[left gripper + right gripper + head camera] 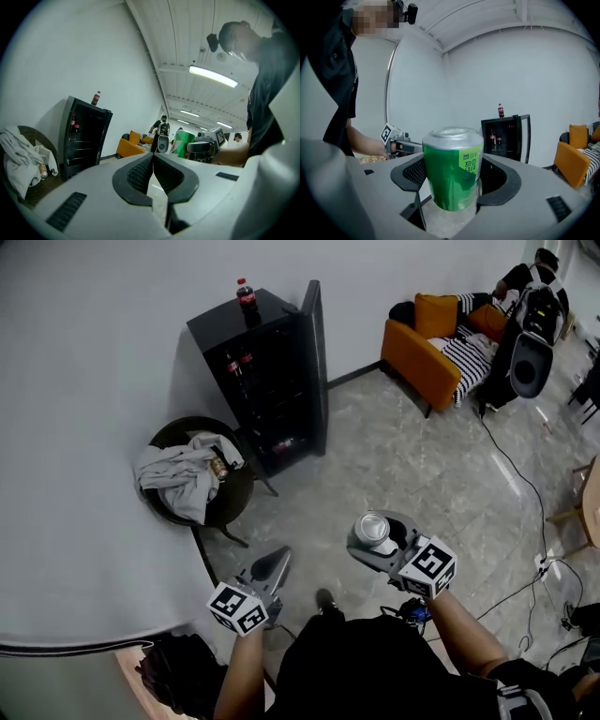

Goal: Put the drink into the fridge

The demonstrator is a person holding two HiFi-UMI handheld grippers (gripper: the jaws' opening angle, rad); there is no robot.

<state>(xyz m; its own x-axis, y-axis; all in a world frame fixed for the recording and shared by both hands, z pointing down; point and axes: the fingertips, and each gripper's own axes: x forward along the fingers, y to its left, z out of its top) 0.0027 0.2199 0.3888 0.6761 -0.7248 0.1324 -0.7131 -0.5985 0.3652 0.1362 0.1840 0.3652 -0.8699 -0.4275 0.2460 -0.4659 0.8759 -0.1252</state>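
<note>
Down in the head view, the right gripper [379, 536] is held above the tiled floor [441, 465], its jaws clamped on a green can [377, 526] whose silver top faces up. The left gripper [280, 561] sits to its left, near but apart, its jaws drawn to a narrow tip. Farther ahead, well apart from both, a black fridge [267, 381] stands against the white wall with its door [317, 367] swung open. 1 cola bottle [247, 296] stands upright on top of the fridge. Just beside the fridge, a dark round chair [234, 498] carries a crumpled grey cloth [183, 474]. An orange sofa [424, 345] stands off to the right.

Seen from the left gripper view, the 2 jaws are pressed together along their ribbed pads [140, 172] with nothing between them. Beyond them are the fridge [83, 136], the bottle on its top [95, 98] and, to the right, the can [182, 142] in the other gripper.

Across the right gripper view, the can [451, 173] stands upright between the 2 jaws, gripped on both sides by the pads [415, 172]. Behind it the fridge [506, 138] shows 2 bottles [495, 138] on an inner shelf, and the left gripper [401, 146] shows at the left.
</note>
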